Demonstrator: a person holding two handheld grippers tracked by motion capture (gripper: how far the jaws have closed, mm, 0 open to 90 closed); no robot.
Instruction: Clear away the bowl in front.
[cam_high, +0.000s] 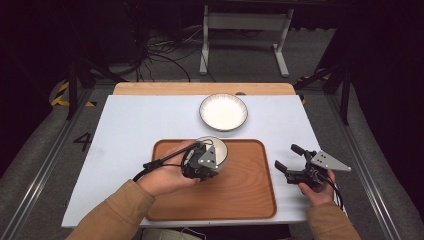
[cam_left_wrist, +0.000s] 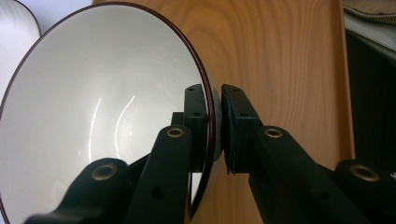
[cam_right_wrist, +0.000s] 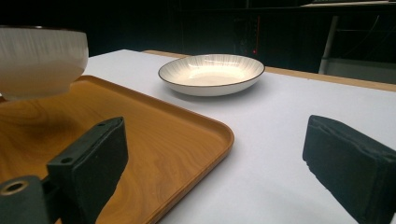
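Observation:
A small white bowl (cam_high: 216, 148) with a dark rim sits at the far left of the wooden tray (cam_high: 240, 200). My left gripper (cam_high: 205, 165) is shut on the near rim of that bowl (cam_left_wrist: 93, 116); one jaw lies inside the bowl, the other outside against its wall, and the gripper's midpoint (cam_left_wrist: 215, 126) falls on the rim. The bowl (cam_right_wrist: 39, 58) looks level just above or on the tray (cam_right_wrist: 154, 144). My right gripper (cam_high: 288, 159) stands open over the white table right of the tray, its jaws (cam_right_wrist: 215, 163) wide apart with nothing between them.
A wider, shallow white plate (cam_high: 223, 111) with a dark rim rests on the white table top (cam_high: 135, 125) beyond the tray; the plate (cam_right_wrist: 211, 73) is ahead of my right gripper. A wooden strip (cam_high: 150, 88) borders the table's far edge.

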